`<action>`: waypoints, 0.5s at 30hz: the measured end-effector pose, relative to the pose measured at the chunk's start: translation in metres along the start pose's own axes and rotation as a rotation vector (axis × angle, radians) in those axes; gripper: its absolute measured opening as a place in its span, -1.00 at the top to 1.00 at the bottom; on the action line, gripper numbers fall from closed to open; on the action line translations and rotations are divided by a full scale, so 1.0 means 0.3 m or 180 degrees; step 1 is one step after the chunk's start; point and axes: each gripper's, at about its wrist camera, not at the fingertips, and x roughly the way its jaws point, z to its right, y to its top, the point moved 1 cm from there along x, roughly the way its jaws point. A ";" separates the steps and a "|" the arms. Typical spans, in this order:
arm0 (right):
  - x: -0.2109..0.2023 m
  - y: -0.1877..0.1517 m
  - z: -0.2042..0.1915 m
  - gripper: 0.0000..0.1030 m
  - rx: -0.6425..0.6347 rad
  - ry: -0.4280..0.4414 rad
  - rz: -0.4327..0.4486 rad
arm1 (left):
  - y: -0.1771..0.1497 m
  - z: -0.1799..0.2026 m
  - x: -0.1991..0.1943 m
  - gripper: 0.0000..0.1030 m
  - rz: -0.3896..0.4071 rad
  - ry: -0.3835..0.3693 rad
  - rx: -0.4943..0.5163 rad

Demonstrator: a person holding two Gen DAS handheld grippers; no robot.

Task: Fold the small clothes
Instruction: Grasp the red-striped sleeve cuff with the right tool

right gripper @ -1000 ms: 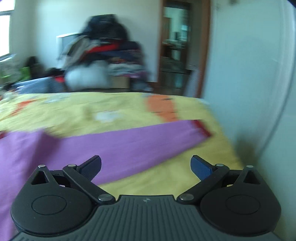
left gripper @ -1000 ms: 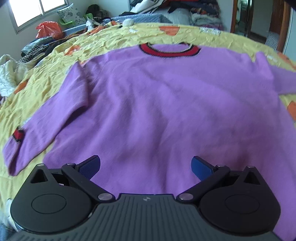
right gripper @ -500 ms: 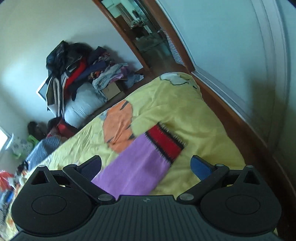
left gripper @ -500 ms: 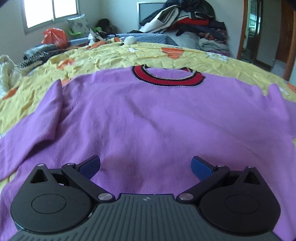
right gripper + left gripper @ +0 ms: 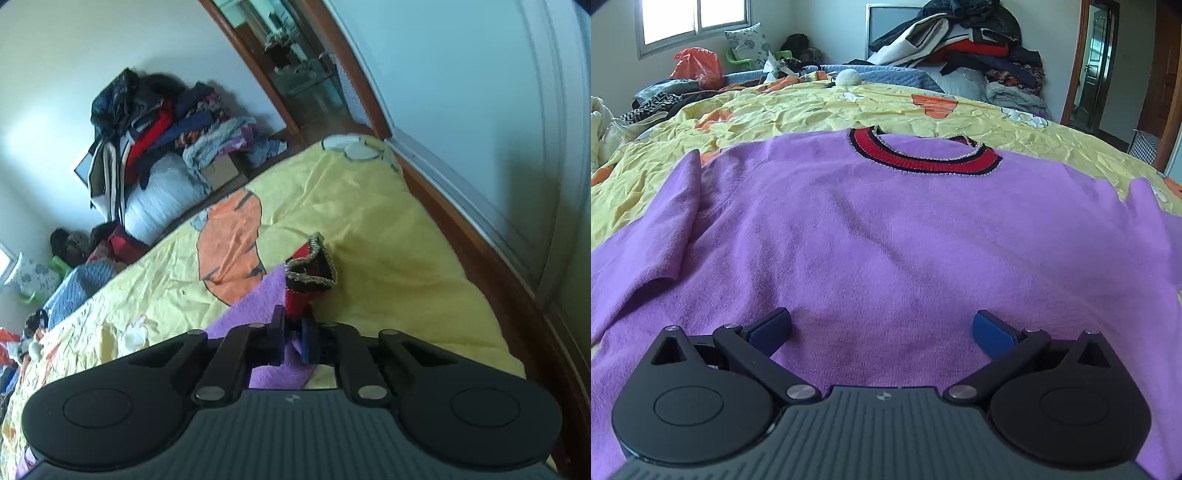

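Two grippers work a purple sweater (image 5: 886,240) spread flat on the yellow bedspread (image 5: 812,110): the left gripper (image 5: 882,326) hovers over its near hem, fingers wide apart, while the right gripper (image 5: 293,341) has its fingers pinched on the red sleeve cuff (image 5: 308,282), at the bed's right edge.

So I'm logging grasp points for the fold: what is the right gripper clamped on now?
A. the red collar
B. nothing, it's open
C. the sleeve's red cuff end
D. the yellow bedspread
C: in the right wrist view the right gripper is shut on the purple sweater sleeve at its red cuff, lifting it off the yellow bedspread.
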 end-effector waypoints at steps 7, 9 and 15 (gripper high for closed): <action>-0.110 0.025 -0.027 0.89 -0.0221 -0.0392 0.0269 | 0.000 -0.001 0.000 -1.00 0.0002 -0.0011 0.0001; -0.141 0.029 -0.028 0.88 -0.0305 -0.0503 0.0280 | 0.001 -0.003 0.001 -1.00 0.0001 -0.0017 0.0003; -0.181 0.019 0.081 -0.49 0.0267 -0.0341 0.0066 | -0.001 -0.002 0.000 -1.00 0.0003 -0.0014 0.0002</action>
